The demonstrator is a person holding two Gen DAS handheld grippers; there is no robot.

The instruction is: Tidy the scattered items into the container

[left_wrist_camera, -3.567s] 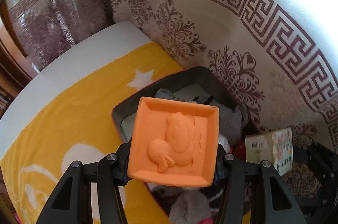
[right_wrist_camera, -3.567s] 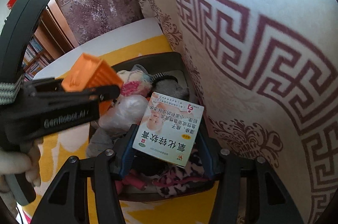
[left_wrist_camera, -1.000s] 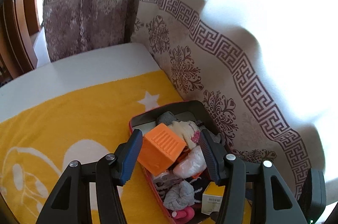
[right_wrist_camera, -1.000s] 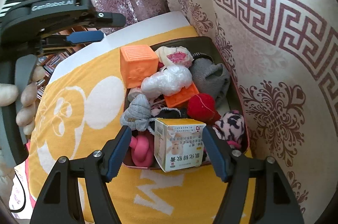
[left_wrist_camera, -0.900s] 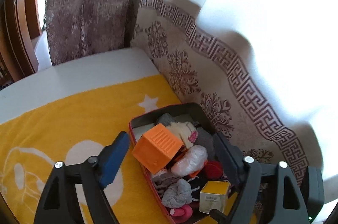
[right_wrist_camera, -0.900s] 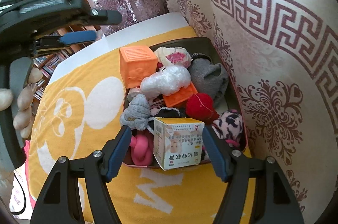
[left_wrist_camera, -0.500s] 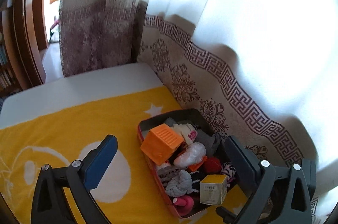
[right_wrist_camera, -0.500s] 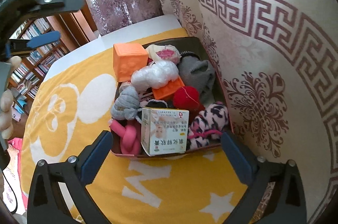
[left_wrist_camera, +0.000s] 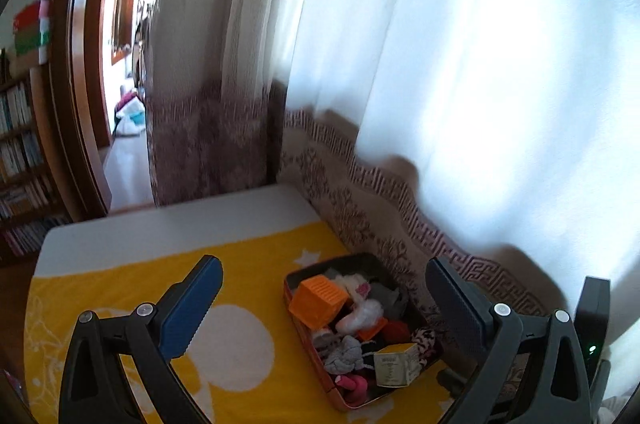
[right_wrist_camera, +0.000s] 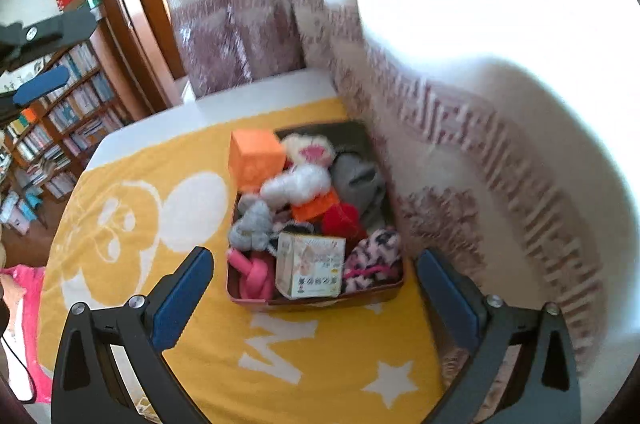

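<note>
The left gripper [left_wrist_camera: 320, 300] has its jaws spread wide with nothing between them; in the left wrist view the container [left_wrist_camera: 430, 362] sits low and right of centre, seen through the gap. The right gripper [right_wrist_camera: 314, 286] is likewise wide open and empty, hanging above the container, which fills the middle of the right wrist view. The container rests on a yellow blanket [right_wrist_camera: 168, 160] beside a patterned curtain [right_wrist_camera: 500, 152] at the right.

The container is piled full. An orange cube [right_wrist_camera: 256, 158] leans at its upper-left corner, rising above the rim. A small box [right_wrist_camera: 312, 266] stands at the near edge, with a pink knot [right_wrist_camera: 254, 274] to its left and a pink-and-black sock [right_wrist_camera: 374, 260] to its right. A grey sock [right_wrist_camera: 252, 226], a red ball [right_wrist_camera: 342, 220] and a white bundle [right_wrist_camera: 296, 184] lie between. Bookshelves [right_wrist_camera: 60, 128] fill the left of the frame.
</note>
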